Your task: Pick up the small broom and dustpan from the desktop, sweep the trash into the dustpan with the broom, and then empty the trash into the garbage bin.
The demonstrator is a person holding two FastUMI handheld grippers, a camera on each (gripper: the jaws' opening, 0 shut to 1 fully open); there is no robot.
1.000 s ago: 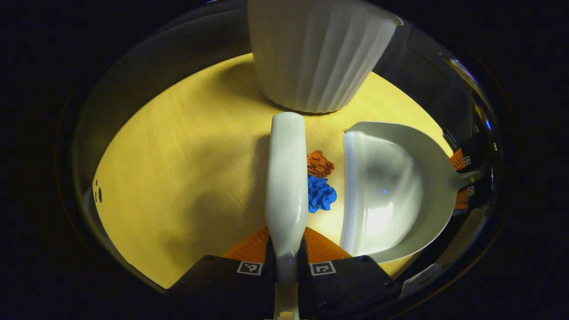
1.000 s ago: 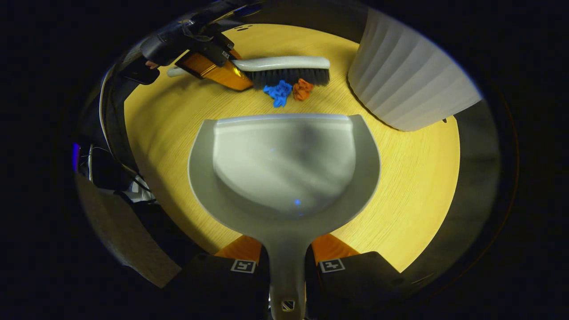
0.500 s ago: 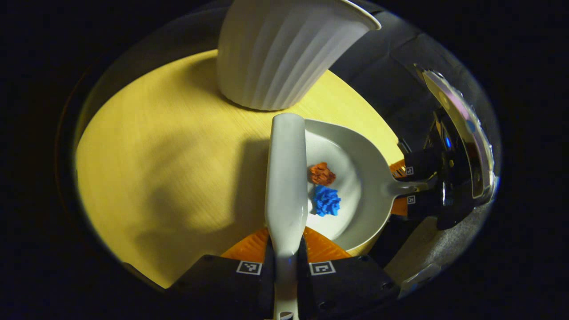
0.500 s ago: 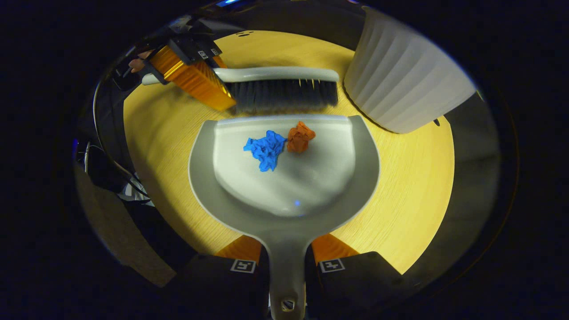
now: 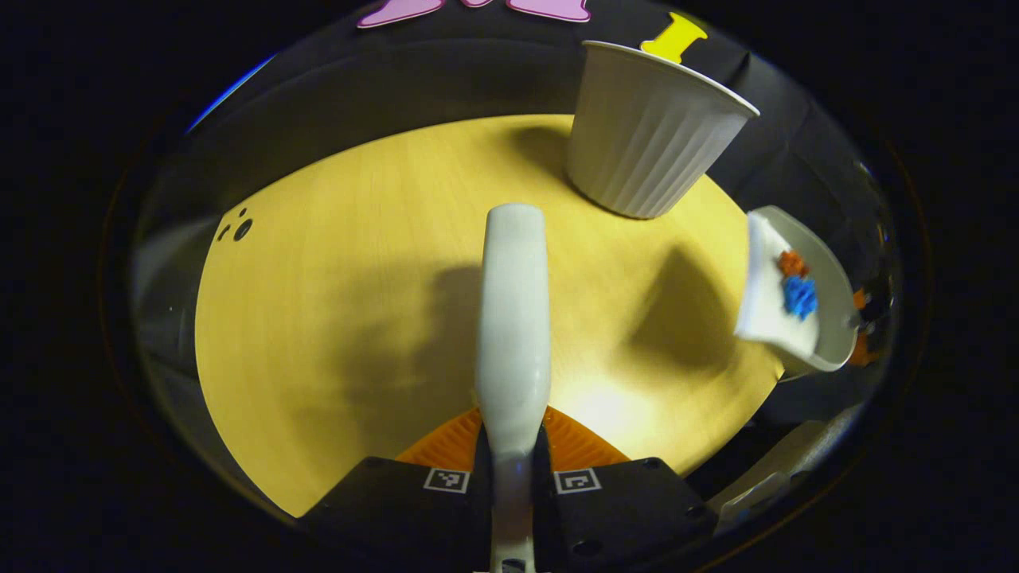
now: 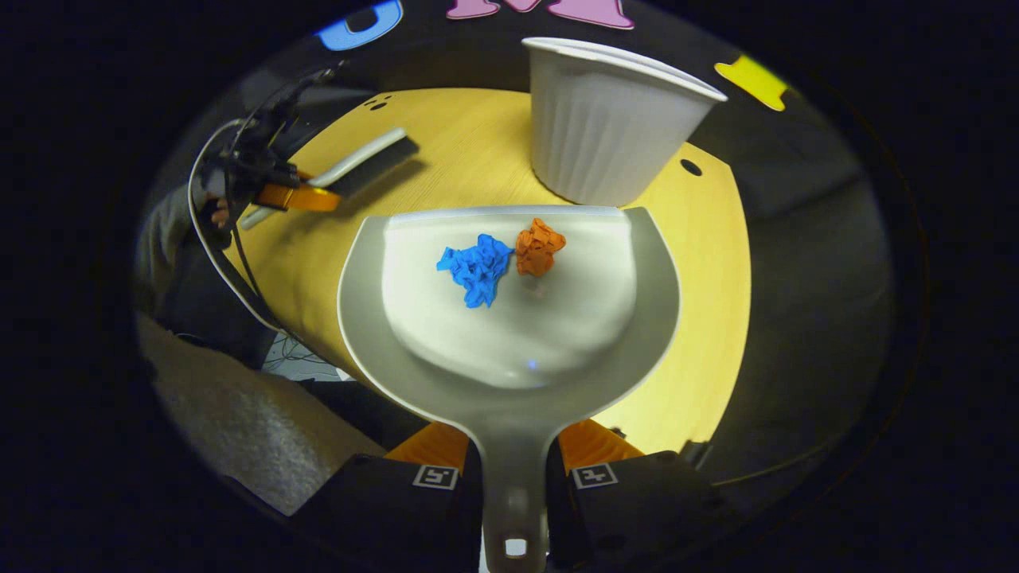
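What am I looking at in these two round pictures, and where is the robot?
There is no robot: a person holds a two-finger claw in each hand, each with a camera looking along its fingers. In the left gripper view, the left claw grips the broom by its handle above the yellow desktop. In the right gripper view, the right claw grips the dustpan, lifted off the desk, with a blue scrap and an orange scrap inside. The white ribbed garbage bin stands on the desktop beyond it.
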